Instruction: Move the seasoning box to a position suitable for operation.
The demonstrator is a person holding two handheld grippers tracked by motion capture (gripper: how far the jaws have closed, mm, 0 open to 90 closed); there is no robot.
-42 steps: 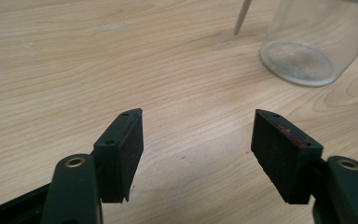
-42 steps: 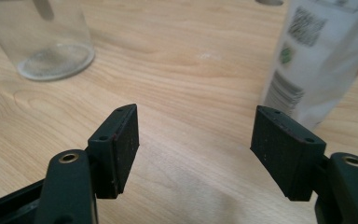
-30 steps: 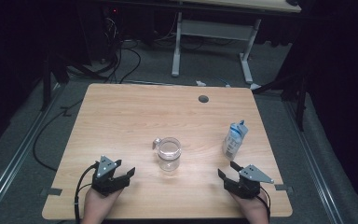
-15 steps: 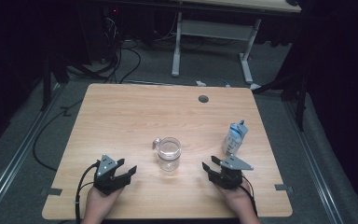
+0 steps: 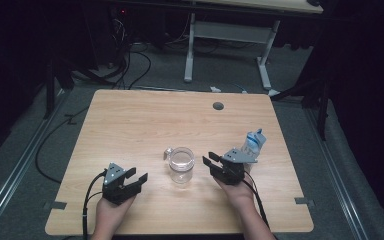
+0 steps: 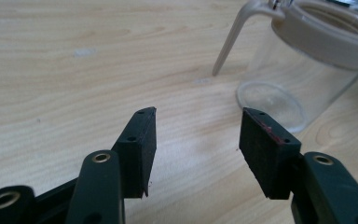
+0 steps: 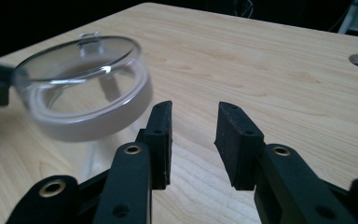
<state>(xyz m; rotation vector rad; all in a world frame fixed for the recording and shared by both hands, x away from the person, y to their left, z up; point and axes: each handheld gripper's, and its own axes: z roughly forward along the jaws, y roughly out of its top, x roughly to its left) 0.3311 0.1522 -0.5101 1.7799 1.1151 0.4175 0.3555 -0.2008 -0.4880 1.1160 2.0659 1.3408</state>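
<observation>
A clear glass jar (image 5: 182,165) with a pale lid and a latch stands near the middle of the wooden table (image 5: 145,120). My left gripper (image 5: 139,180) rests open to the jar's left, nothing between its jaws. In the left gripper view the jar (image 6: 307,70) stands ahead and to the right of the open gripper (image 6: 196,140). My right gripper (image 5: 211,162) is open just right of the jar, a small gap apart. In the right gripper view the jar's lid (image 7: 84,84) lies left of the empty jaws. A crumpled blue-and-white packet (image 5: 252,142) stands behind the right gripper.
A round cable hole (image 5: 218,106) sits near the table's far edge. Grey carpet, cables (image 5: 130,65) and a white table frame (image 5: 230,35) lie beyond. Black cables trail from both grippers toward the near edge.
My right gripper has moved left and forward from the table's right front toward the jar. The left gripper has stayed put.
</observation>
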